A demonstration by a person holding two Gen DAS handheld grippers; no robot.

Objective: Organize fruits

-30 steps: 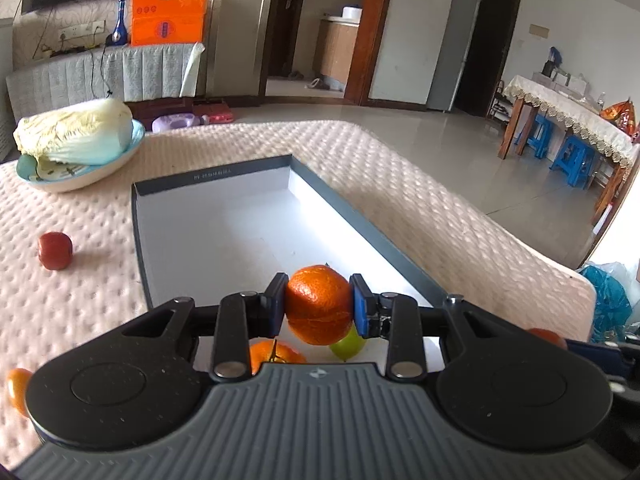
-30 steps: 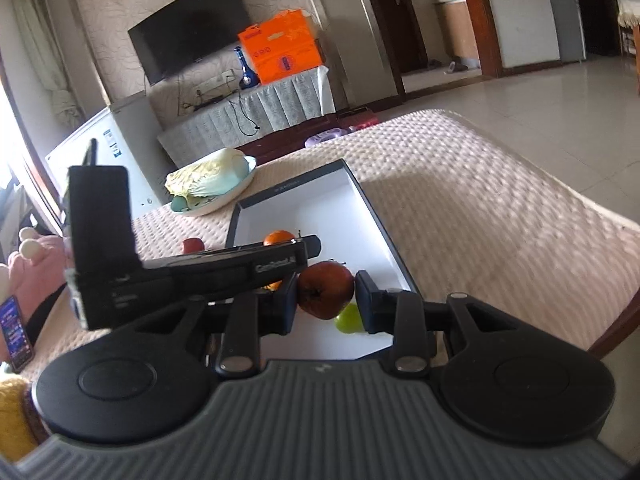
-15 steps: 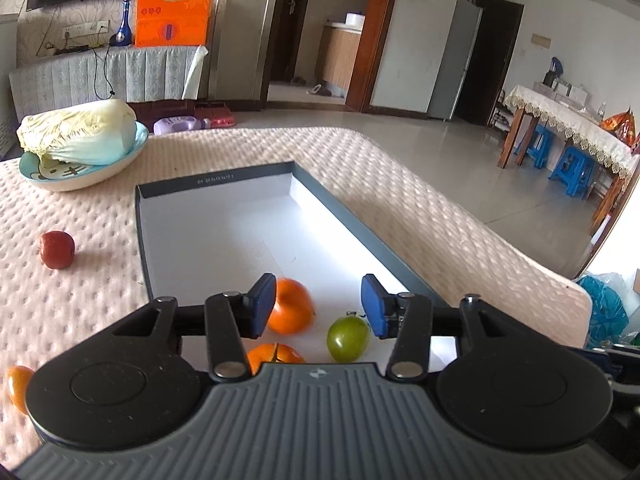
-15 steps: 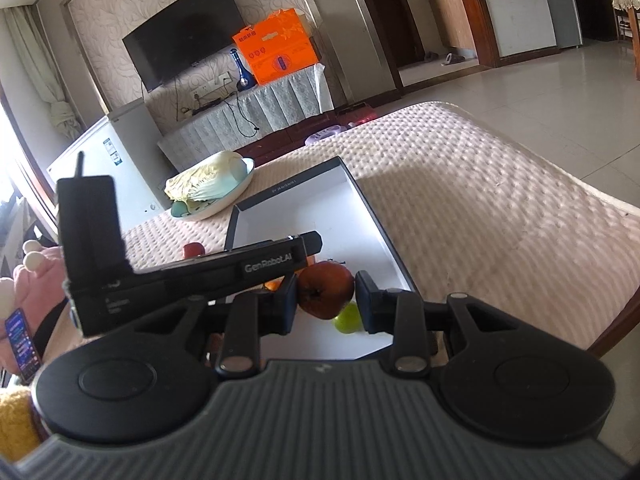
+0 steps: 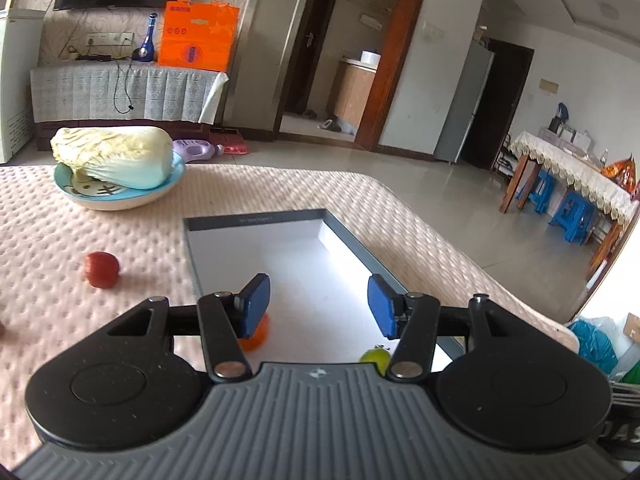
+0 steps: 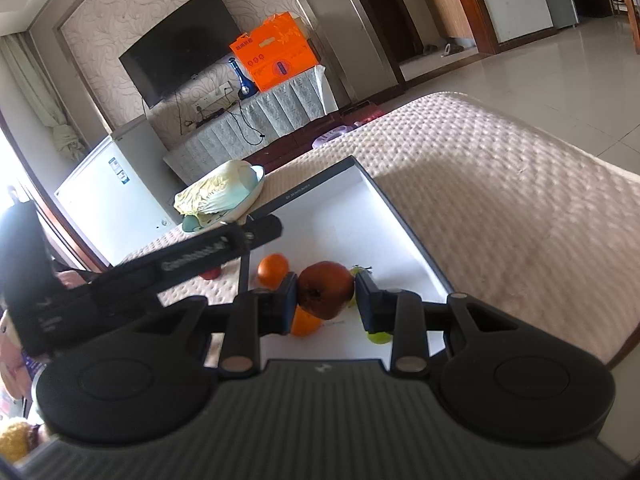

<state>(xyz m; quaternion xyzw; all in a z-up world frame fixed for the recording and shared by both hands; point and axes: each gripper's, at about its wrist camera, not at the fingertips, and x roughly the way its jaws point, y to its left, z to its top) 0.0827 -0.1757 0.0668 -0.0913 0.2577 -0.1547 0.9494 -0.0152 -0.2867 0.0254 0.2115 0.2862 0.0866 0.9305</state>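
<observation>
Since a second ago the left gripper (image 5: 318, 307) has let go of the orange (image 5: 256, 334) into the white box (image 5: 288, 256); its jaws have just been opening, nothing between them, a green fruit (image 5: 376, 358) near. From the right wrist, the right gripper (image 6: 326, 294) clamps a red apple (image 6: 326, 290), stem end facing the camera, above the box, where two oranges (image 6: 273, 269) lie.

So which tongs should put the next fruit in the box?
Probably the right tongs: they already clamp a reddish-brown fruit over the box. The left tongs, jaws just opened, hold nothing.
</observation>
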